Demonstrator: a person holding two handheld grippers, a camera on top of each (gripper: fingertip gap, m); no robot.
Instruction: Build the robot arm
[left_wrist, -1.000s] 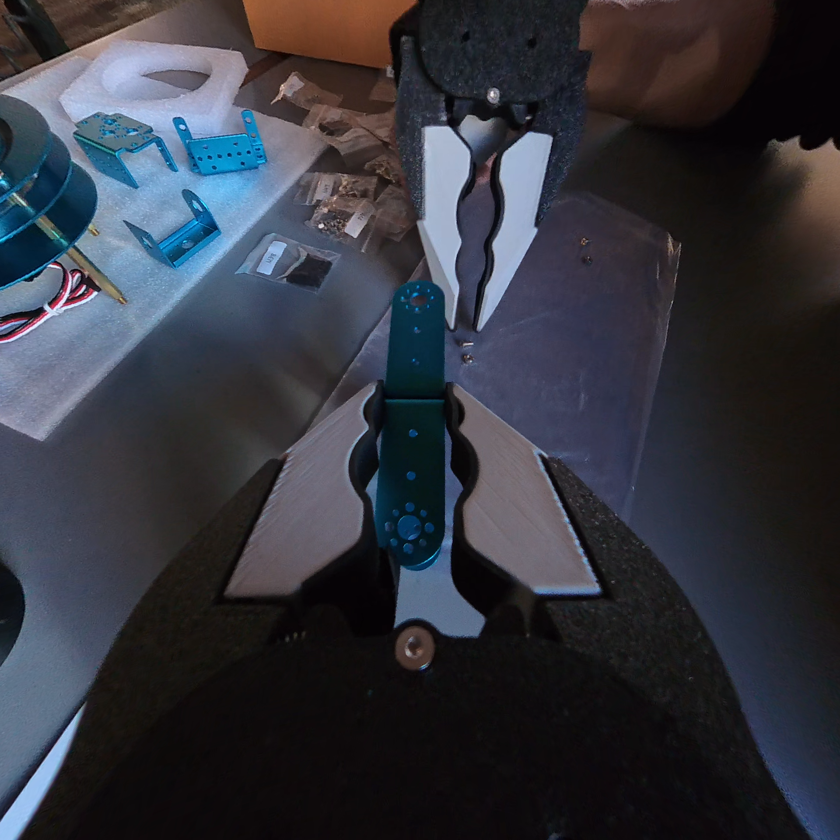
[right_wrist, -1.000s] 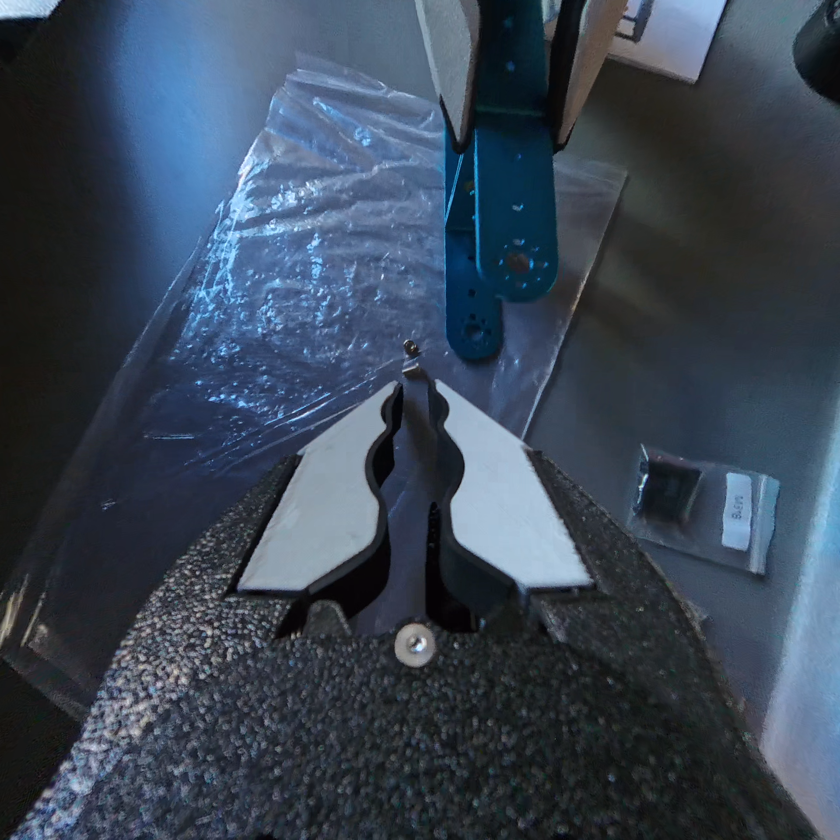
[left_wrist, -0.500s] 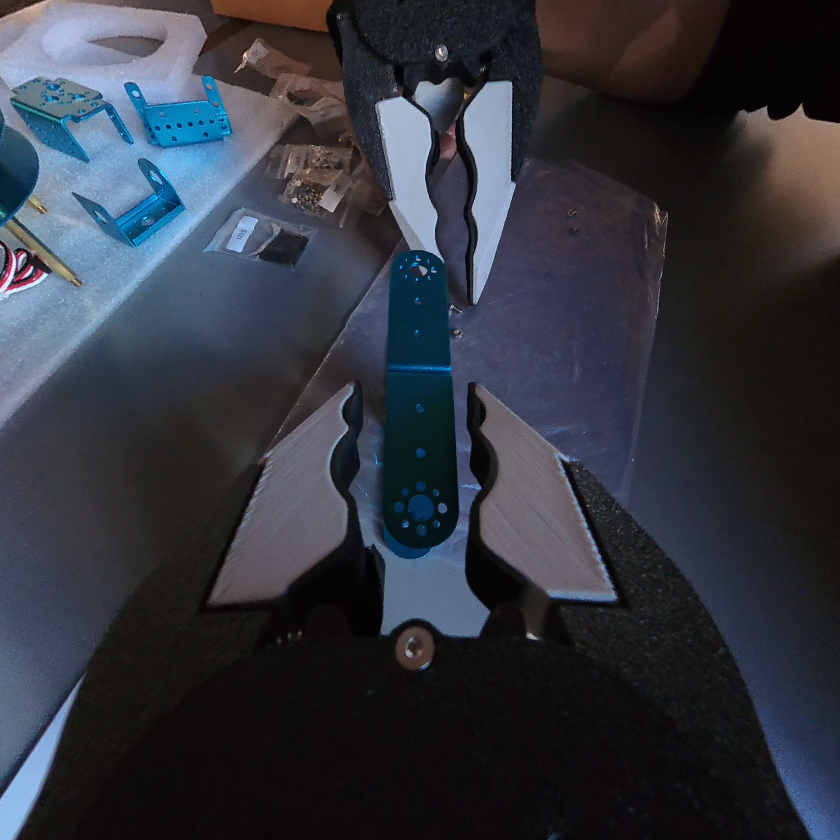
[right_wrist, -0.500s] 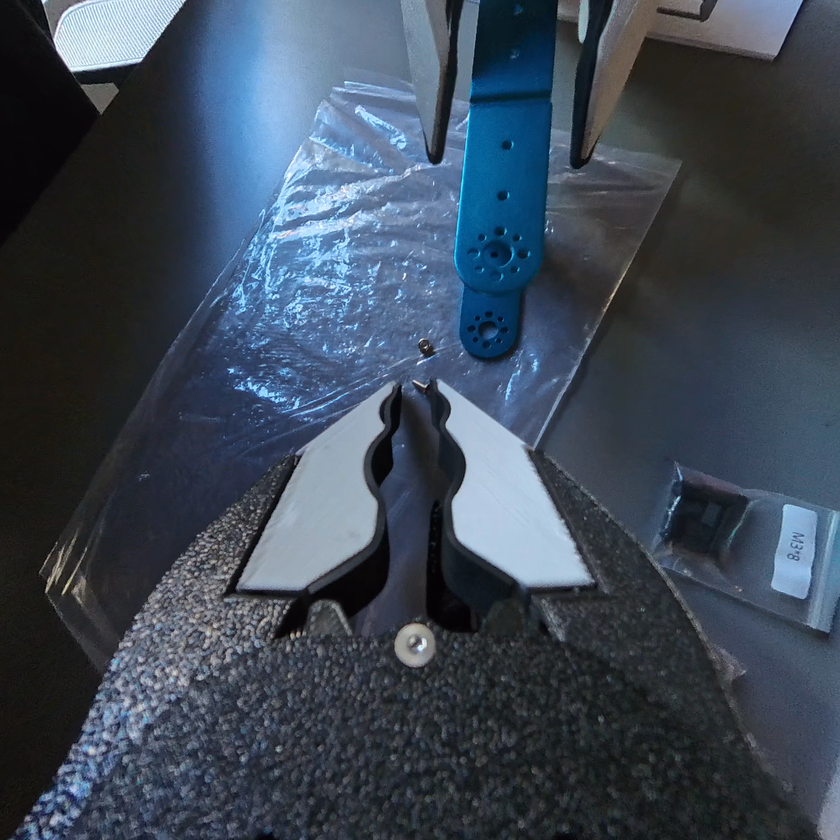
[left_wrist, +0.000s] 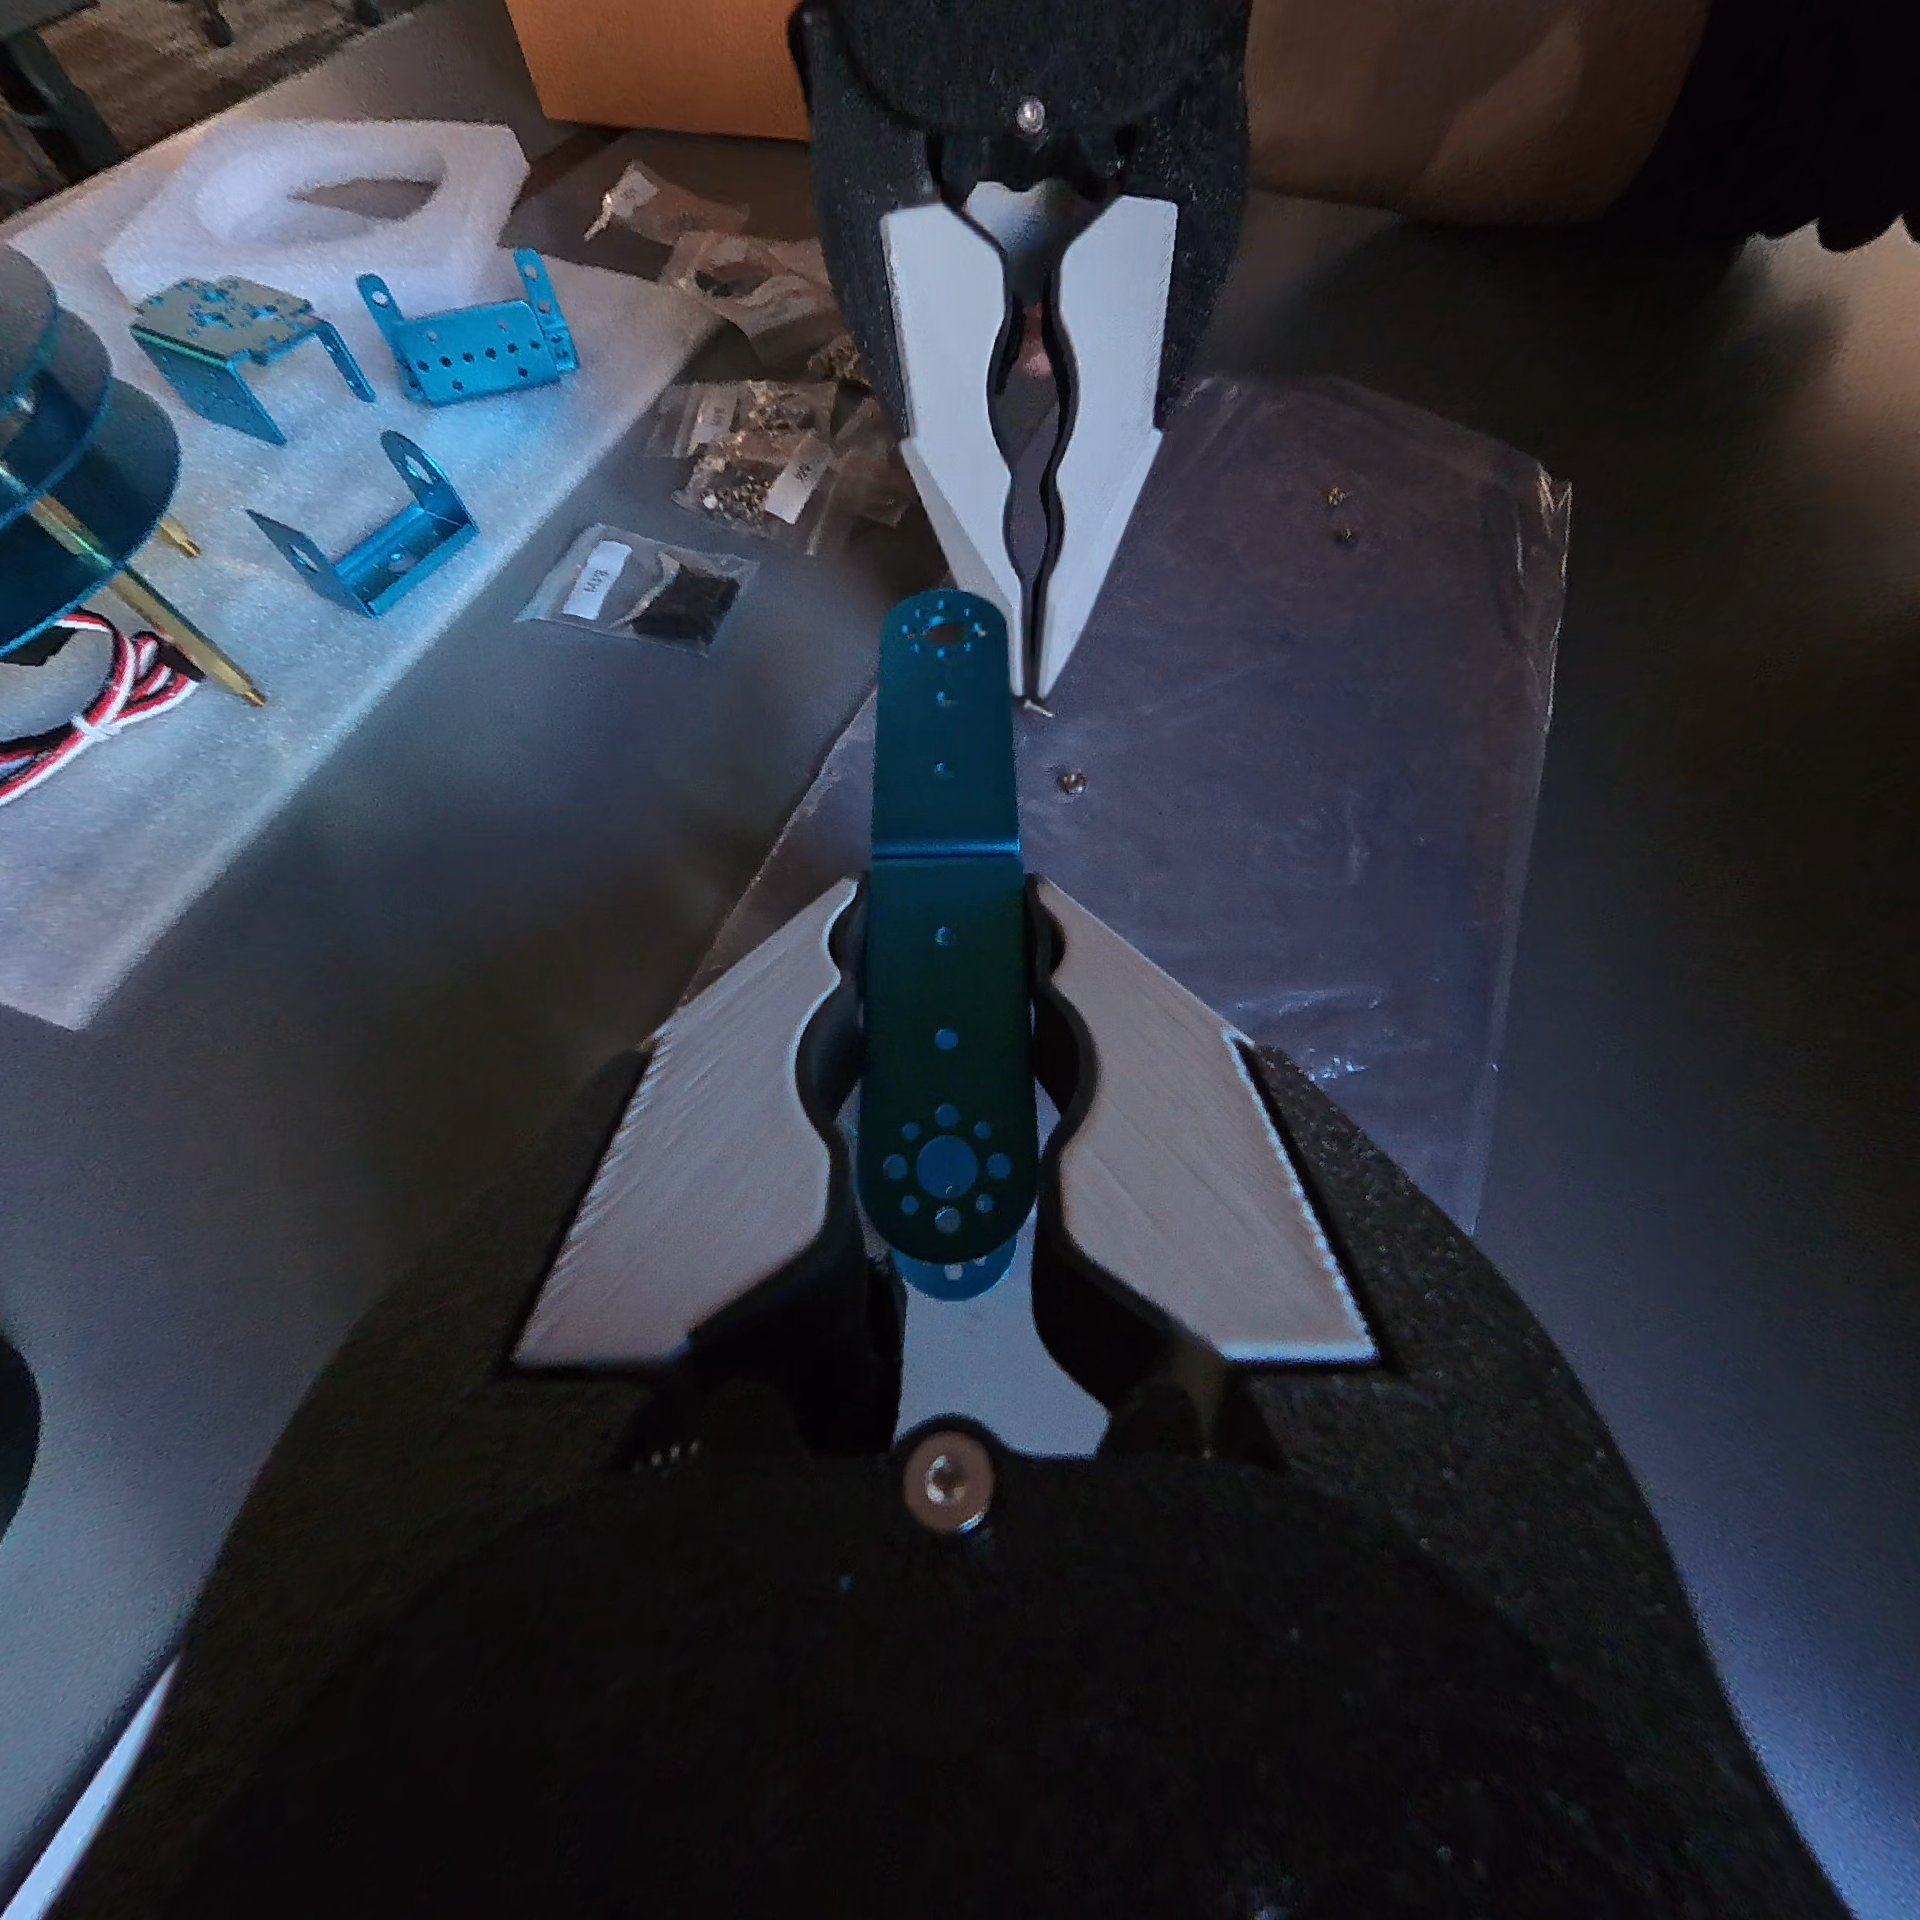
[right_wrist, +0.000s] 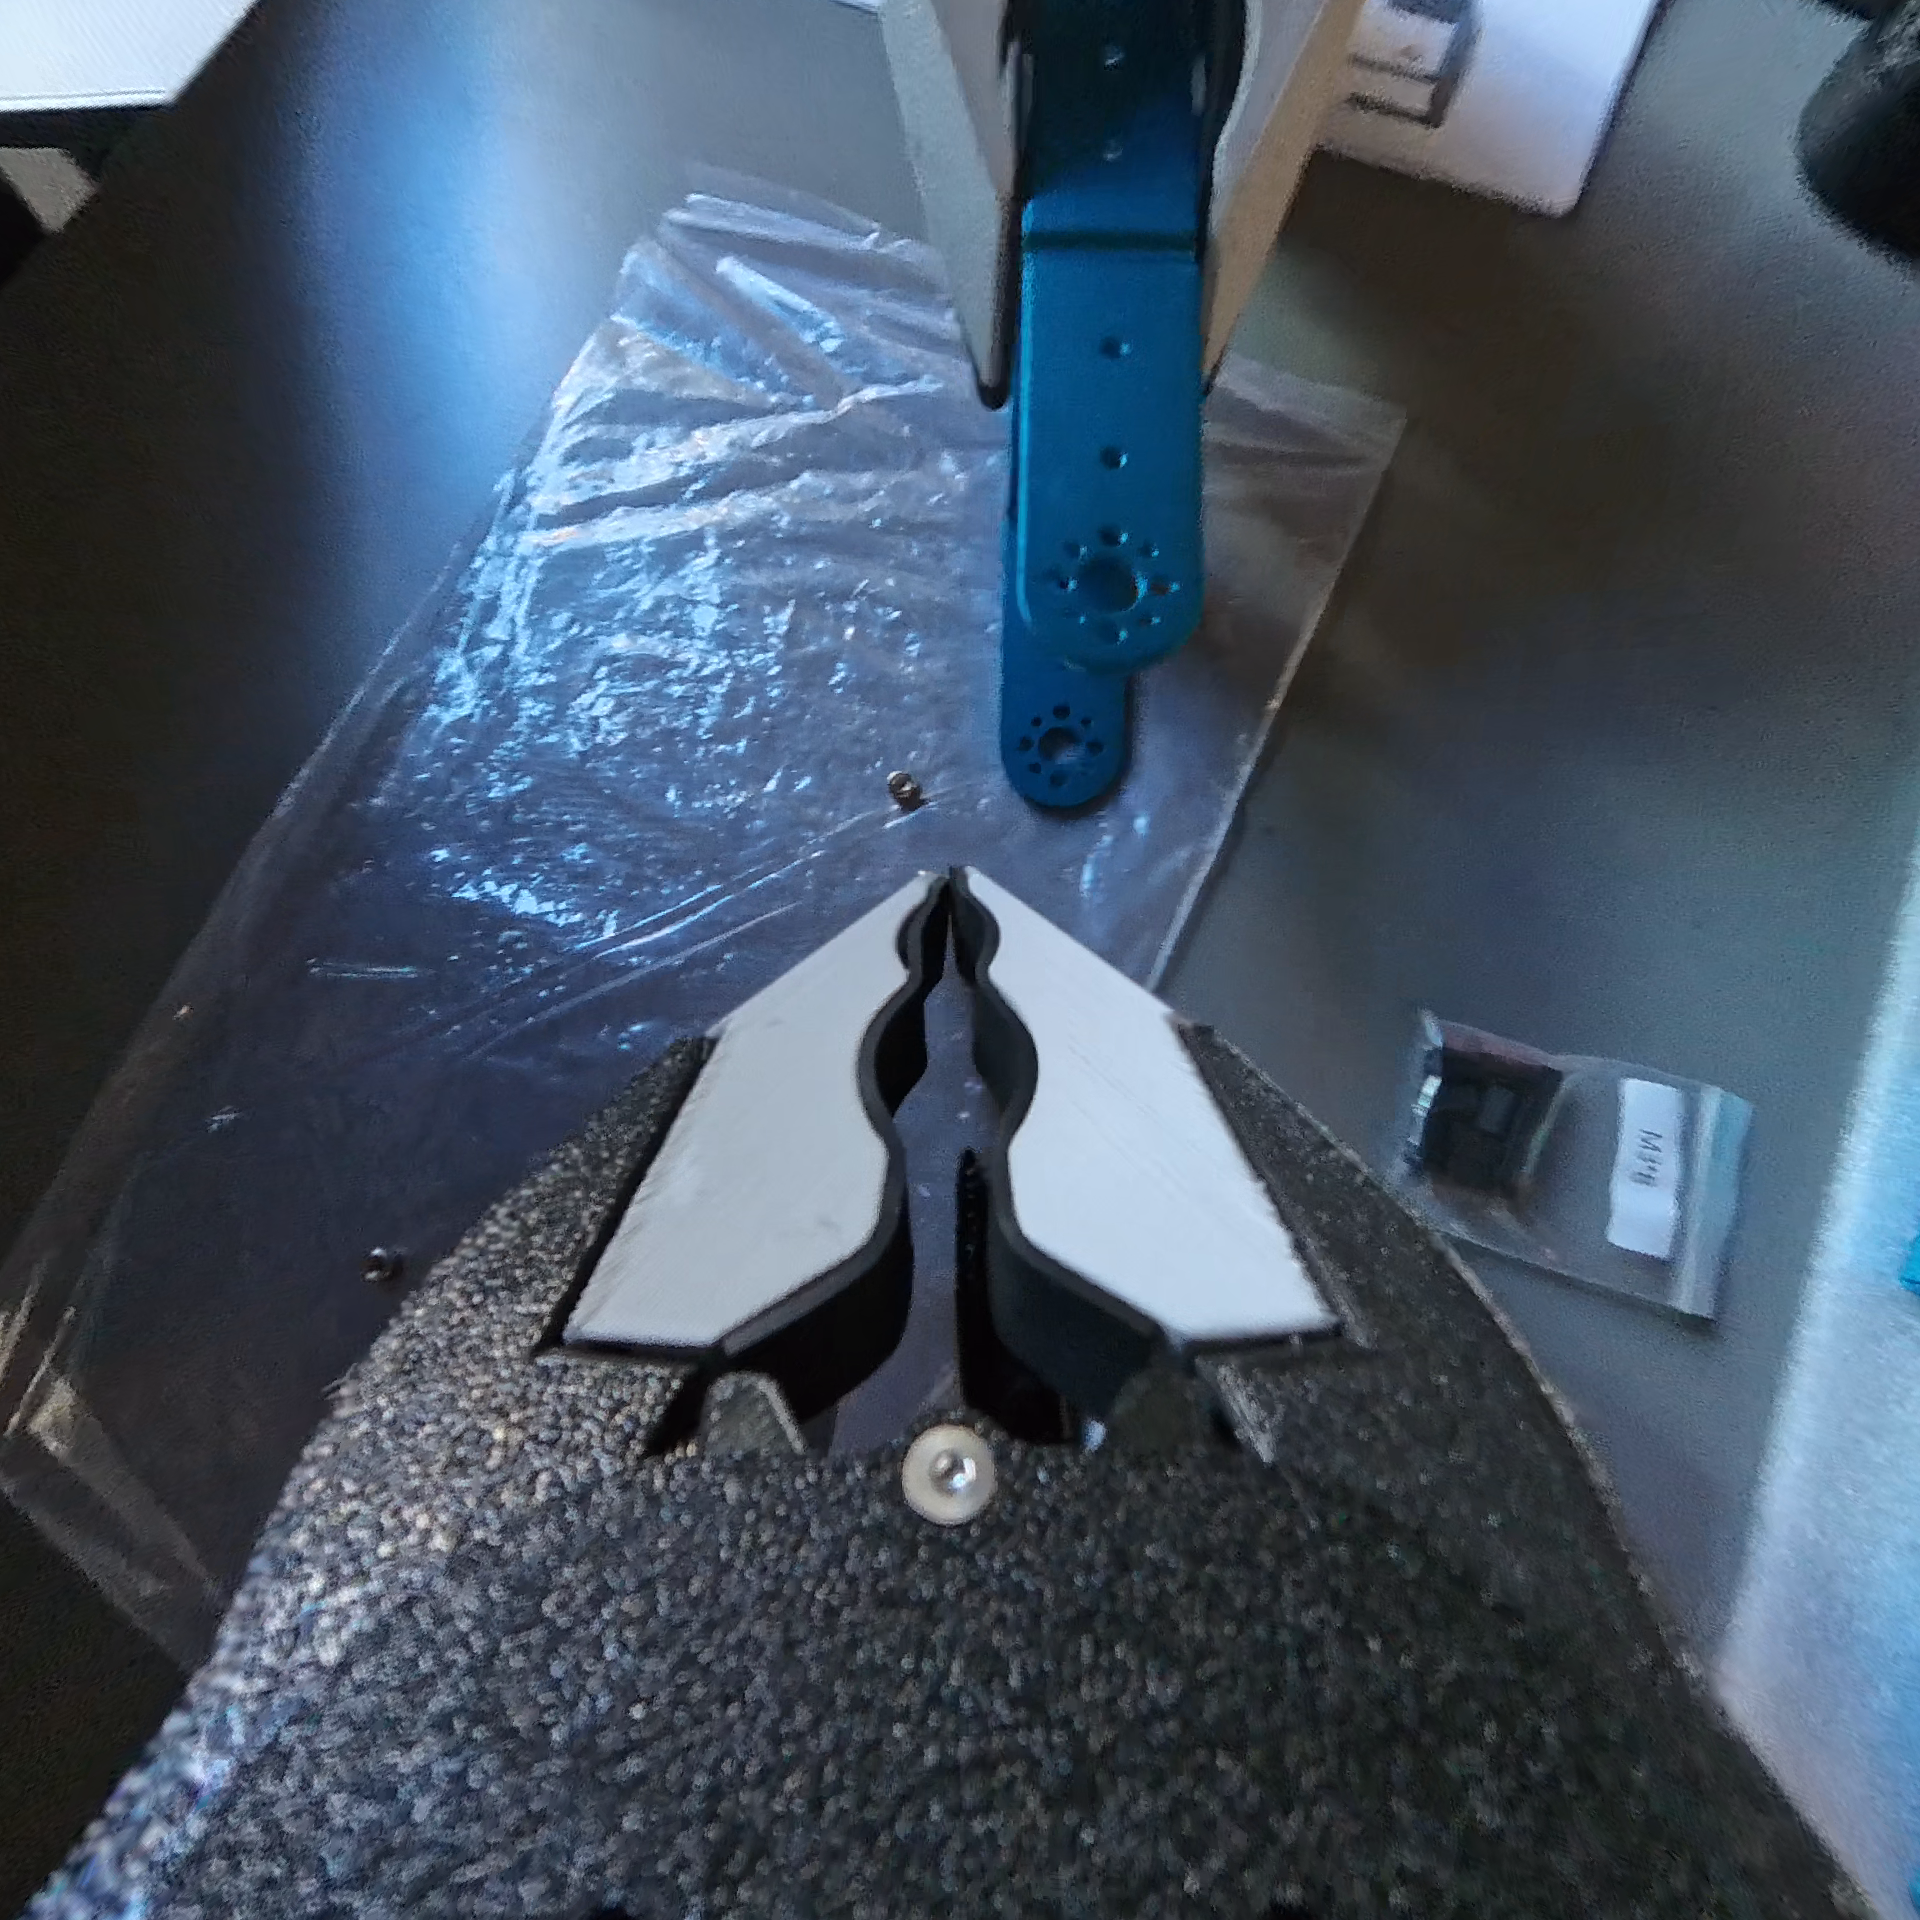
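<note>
1. The blue bracket (left_wrist: 945, 997) is clamped between the left gripper (left_wrist: 943, 904) fingers, raised over the plastic sheet (left_wrist: 1351, 831).
2. The right gripper (right_wrist: 951, 883), nearly closed, pinches what may be a tiny screw beside the bracket; I cannot tell for sure.
3. A loose screw (left_wrist: 1072, 779) lies near the bracket.

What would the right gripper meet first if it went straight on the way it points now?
The right gripper points down at the clear plastic sheet, so probably that first; a small screw and the blue bracket lie just beyond.
</note>
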